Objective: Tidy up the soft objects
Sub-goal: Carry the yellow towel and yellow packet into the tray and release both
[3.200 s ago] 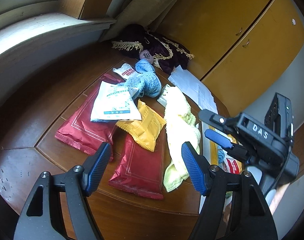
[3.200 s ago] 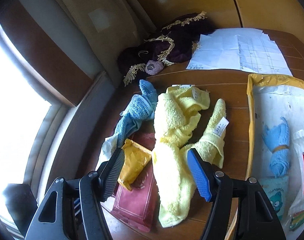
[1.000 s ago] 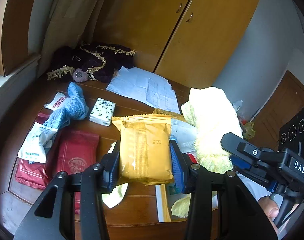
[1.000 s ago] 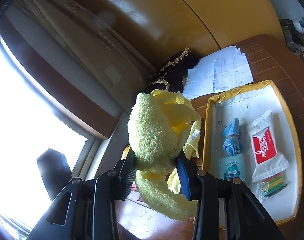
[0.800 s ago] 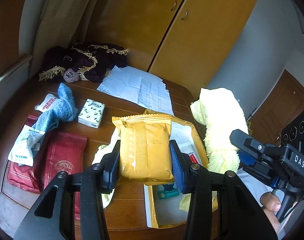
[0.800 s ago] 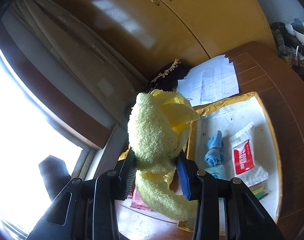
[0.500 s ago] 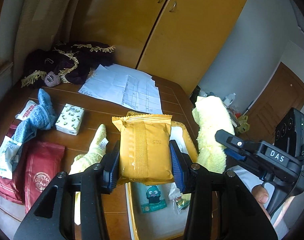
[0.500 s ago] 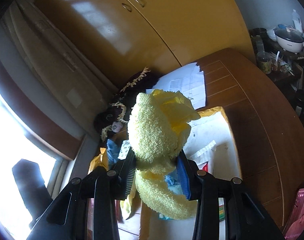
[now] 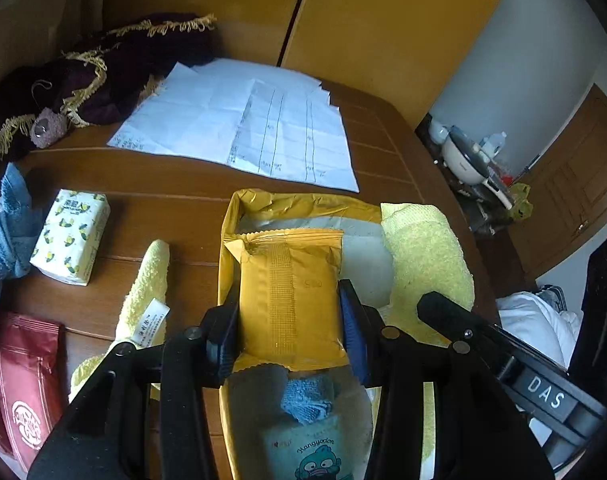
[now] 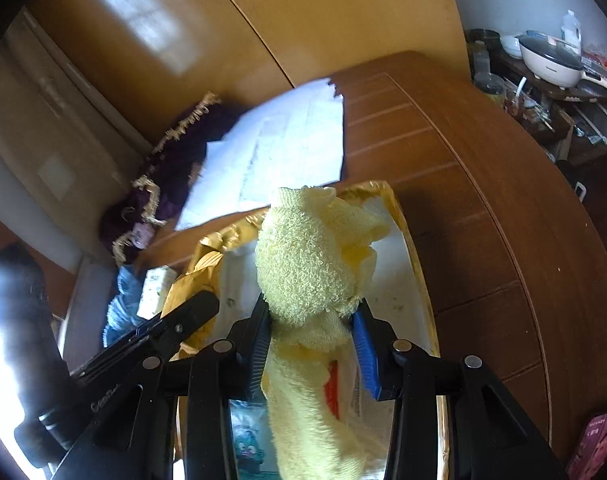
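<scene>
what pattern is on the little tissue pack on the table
White with small yellow lemons and green leaves on the tissue pack, clearest in the left wrist view.

Wooden table [image 9: 175,208], papers [image 9: 243,128], tray [image 9: 227,240], perhaps tissues [image 9: 69,236]

A lived-in room of a home. A brown wooden table [image 9: 175,204] fills the middle of the frame, with yellow-brown wardrobe doors [image 9: 367,20] across the top. At the right edge a low stand holds a white electric cooking pot [image 10: 549,62] and bottles, beside a brown panelled door [image 9: 583,176].
</scene>
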### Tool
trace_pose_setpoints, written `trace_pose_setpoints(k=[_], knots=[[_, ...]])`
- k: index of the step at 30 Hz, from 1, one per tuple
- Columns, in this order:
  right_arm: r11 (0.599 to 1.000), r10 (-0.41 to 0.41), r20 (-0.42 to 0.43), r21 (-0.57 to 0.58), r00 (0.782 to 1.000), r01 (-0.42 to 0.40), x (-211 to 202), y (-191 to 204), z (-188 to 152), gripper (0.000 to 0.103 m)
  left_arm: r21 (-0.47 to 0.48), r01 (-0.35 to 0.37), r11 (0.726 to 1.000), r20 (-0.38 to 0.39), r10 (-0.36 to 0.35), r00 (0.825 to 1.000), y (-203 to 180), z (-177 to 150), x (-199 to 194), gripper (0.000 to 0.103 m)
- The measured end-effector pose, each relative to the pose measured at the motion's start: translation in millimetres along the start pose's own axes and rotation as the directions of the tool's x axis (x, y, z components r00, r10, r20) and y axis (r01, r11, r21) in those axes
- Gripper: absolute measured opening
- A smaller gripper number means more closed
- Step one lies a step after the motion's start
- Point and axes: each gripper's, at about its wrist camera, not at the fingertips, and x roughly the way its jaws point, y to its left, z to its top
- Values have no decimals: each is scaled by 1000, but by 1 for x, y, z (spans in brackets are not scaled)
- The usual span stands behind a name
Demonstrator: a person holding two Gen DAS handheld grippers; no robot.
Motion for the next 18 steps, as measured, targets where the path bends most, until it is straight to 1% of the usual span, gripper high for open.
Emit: trace_pose_setpoints(k=[4, 6, 7, 9, 11, 13, 14, 15, 16, 18], knots=[[999, -30, -11, -23, 999, 29, 9, 0, -3, 43, 38, -11, 999, -28, 12, 1000, -11, -2, 8, 43], [999, -34, -12, -7, 999, 34, 11, -2, -4, 44, 26, -29, 999, -42, 30, 999, -11, -1, 14, 43], [1000, -30, -11, 0, 999, 30, 11, -4, -4, 45, 19, -18, 1000, -56, 19, 998, -11, -1, 17, 44], [1000, -8, 0, 7, 1000, 8, 8, -6, -6, 47, 1, 13, 1000, -92, -13, 996, -7, -1, 24, 44], [1000, 5, 7, 13, 1000, -5, 2, -7, -8, 48, 2, 48, 999, -88, -48, 995, -6, -2, 21, 46], [1000, 20, 23, 16, 1000, -21, -5, -7, -10, 49, -14, 98, 995, -88, -99, 991, -3, -2, 15, 56], [999, 32, 36, 18, 999, -33, -11, -6, -12, 51, -28, 128, 991, -77, -129, 989, 0, -3, 10, 60], [999, 47, 50, 21, 998, -48, -17, -5, -13, 55, -40, 150, 988, -64, -152, 986, 2, -3, 6, 65], [998, 56, 62, 24, 997, -57, -21, -3, -14, 61, -54, 174, 983, -50, -176, 983, 5, -4, 1, 67], [997, 77, 96, 26, 992, -79, -34, 2, -16, 68, -90, 207, 974, -39, -211, 977, 11, -4, -9, 67]])
